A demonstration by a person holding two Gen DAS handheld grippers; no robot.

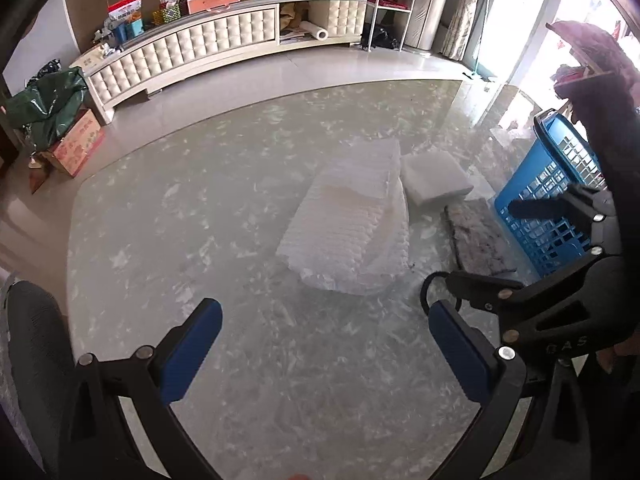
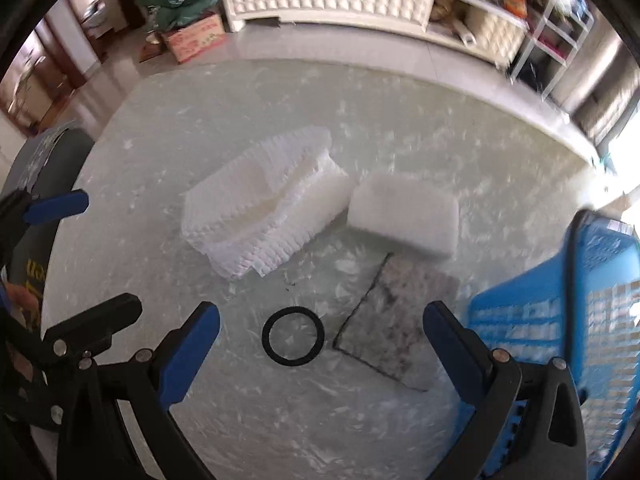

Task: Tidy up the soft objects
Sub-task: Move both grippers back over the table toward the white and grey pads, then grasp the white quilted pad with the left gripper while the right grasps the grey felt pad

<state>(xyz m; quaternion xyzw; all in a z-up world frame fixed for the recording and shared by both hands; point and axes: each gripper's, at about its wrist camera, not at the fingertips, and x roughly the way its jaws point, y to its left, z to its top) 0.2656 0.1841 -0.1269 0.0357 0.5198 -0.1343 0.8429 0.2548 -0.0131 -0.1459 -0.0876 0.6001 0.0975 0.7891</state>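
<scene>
The left gripper (image 1: pixel 324 350), a black two-finger tool with blue pads, occupies the bottom of the left wrist view. Its jaws stand wide apart and hold nothing; only the pale marbled glossy tabletop (image 1: pixel 200 220) shows between them.

The right gripper (image 2: pixel 320 350), of the same build, occupies the bottom of the right wrist view, likewise spread wide and empty. A black rubber ring (image 2: pixel 293 337) lies flat on the tabletop between its fingers, touching neither.

At frame centre of the right wrist view lies a crumpled white ribbed foam wrapping sheet (image 2: pixel 264 204). Just beside it, to the right, sits a white rectangular foam block (image 2: pixel 404 216). Below the block, a flat grey mottled felt pad (image 2: pixel 396 328) rests on the tabletop, one corner tucked against the block.

A blue perforated plastic basket (image 2: pixel 560 320) stands at the right edge of the frame, just beside the felt pad.

A cream tufted low cabinet (image 1: pixel 192 48) spans the upper frame of the left wrist view.
</scene>
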